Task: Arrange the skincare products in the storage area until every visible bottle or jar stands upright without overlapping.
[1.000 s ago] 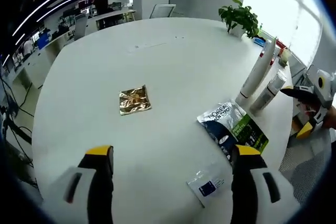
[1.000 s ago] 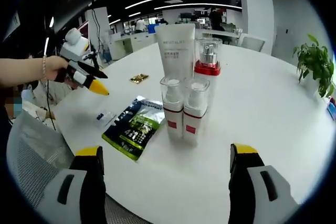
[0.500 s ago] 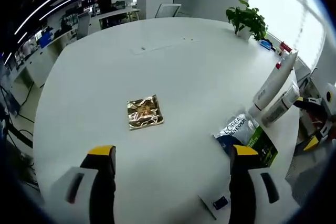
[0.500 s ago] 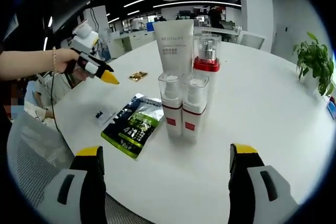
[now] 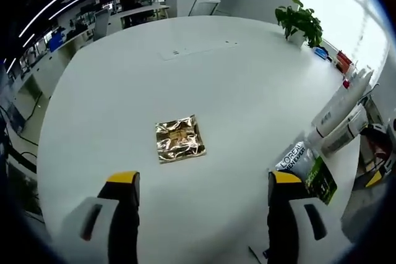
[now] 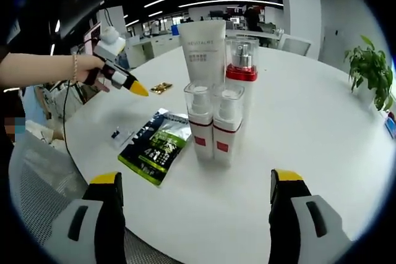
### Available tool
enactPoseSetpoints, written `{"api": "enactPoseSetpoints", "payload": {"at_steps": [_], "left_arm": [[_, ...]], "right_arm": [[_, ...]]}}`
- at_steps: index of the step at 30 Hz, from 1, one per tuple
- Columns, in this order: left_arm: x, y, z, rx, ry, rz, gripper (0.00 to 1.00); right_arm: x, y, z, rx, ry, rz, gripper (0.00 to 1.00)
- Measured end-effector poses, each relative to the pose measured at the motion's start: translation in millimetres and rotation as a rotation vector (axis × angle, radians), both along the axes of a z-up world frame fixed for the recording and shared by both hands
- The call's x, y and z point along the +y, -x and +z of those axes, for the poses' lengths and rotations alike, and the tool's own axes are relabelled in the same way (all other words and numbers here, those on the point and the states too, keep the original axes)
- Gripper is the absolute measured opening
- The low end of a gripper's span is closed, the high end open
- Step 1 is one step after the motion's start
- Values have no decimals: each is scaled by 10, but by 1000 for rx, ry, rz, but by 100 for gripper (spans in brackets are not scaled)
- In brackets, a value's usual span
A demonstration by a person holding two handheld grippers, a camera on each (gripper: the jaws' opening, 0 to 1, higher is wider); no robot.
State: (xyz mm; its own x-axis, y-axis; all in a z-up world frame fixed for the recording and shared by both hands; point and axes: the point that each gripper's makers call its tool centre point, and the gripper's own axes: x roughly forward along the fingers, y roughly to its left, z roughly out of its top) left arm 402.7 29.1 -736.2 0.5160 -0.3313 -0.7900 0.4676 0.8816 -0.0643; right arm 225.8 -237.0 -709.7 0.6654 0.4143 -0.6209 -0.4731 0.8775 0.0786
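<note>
Four skincare containers stand upright in a tight cluster on the white round table: a white tube, a clear bottle with a red collar, and two small pump bottles in front. My right gripper is open, short of them, holding nothing. A green and black sachet lies flat to their left. My left gripper is open above the table, just short of a gold foil sachet. A hand holds the left gripper over the table beside the gold sachet.
In the left gripper view, the white tube and the green sachet sit at the right edge. A small clear sachet lies near the table's rim. A potted plant stands at the far side. A mesh chair is below the table edge.
The left gripper has moved out over the table toward the gold sachet, which now lies closer before its jaws. The bottles and the right gripper have stayed put.
</note>
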Motion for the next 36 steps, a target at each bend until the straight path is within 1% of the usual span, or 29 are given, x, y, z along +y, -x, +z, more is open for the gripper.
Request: {"api": "enactPoseSetpoints", "payload": {"at_steps": [3,6,10,12,14,15,17,20,22,24,25,28,32,34,36], "left_arm": [[24,-13,-28,6,-6,-1,81],[38,-67,-58,4,-18,13,79],[35,-40,-59,6,-27,10,76],[56,-96,-95,15,-26,8,75],[77,-100,-95,21,-25,10,73],[76,-149,-117,26,-23,10,73],[67,-213,-153,32,-21,15,71],[36,-213,-166,35,-13,18,71],[19,-266,-173,32,-20,17,70],[-15,-269,-165,28,-28,15,68],[-6,-312,-169,27,-28,23,68],[-2,-359,-176,28,-24,34,64],[-23,-313,-161,32,-29,46,57],[-35,-363,-157,32,-23,50,53],[-31,-385,-159,32,-39,52,52]], "right_arm": [[-8,-3,-1,0,0,-4,98],[-9,-4,-6,0,2,-4,98],[27,13,-4,1,3,16,98],[48,25,-18,8,3,27,98],[52,26,-19,8,5,30,98],[47,26,-21,10,3,26,98],[39,25,-10,11,1,18,98],[32,19,-12,16,-4,9,98],[39,24,-13,18,-1,11,98],[43,28,-22,21,-1,15,98],[41,29,-26,21,1,16,98],[33,28,-20,19,3,13,98],[26,28,-21,23,1,7,98],[24,29,-27,25,2,8,98],[22,30,-36,26,4,9,98]]}}
